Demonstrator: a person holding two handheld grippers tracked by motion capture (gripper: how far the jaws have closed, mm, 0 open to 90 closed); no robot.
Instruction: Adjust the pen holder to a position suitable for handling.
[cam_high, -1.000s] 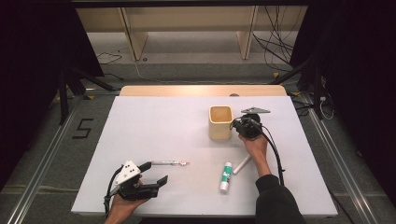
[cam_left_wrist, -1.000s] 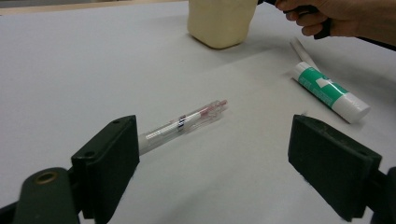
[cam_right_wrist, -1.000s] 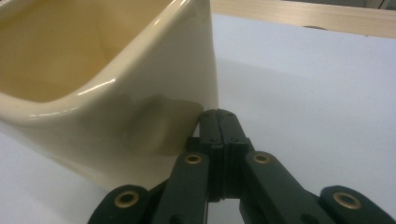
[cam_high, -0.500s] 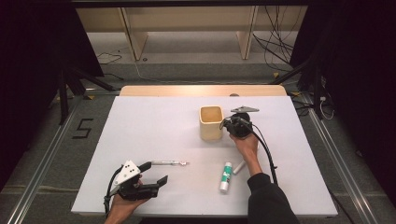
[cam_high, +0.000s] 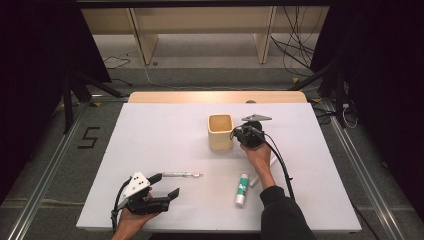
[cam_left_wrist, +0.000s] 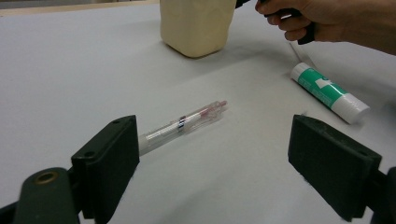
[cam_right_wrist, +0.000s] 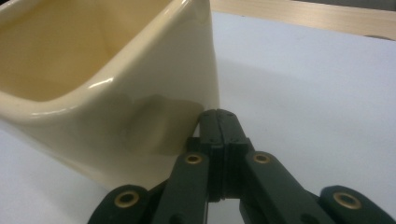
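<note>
Cream square cup (cam_high: 220, 131) stands upright on the white table (cam_high: 150, 130), right of centre toward the far side. Empty as far as the rim shows in the right gripper view (cam_right_wrist: 93, 70).

Right gripper (cam_high: 239, 135) sits against the cup's right wall. Its jaws are pressed flat together with nothing between them, tips touching or all but touching the glazed wall low down (cam_right_wrist: 218, 122). Judgement: closed jaws used as a blunt pusher, nudging the cup leftward toward the pens rather than lifting it; a shove suits a heavy, slick cup that a pinch on the rim might tip.

Right hand (cam_high: 257, 155) wraps the handle, cable trailing toward the near edge.

Outward, near side: a green-and-white glue stick (cam_high: 242, 189) lies flat just near-right of centre, with a thin white stick (cam_high: 267, 167) partly under the forearm. A clear pen (cam_high: 181, 175) lies left of these, well apart from the cup.

Left gripper (cam_high: 165, 185) rests low at the near-left edge, jaws spread wide, holding nothing. In the left gripper view the pen (cam_left_wrist: 187, 123) lies just ahead, its near end hidden behind one jaw; contact cannot be told. Likely waiting, lined up for a pick.
</note>
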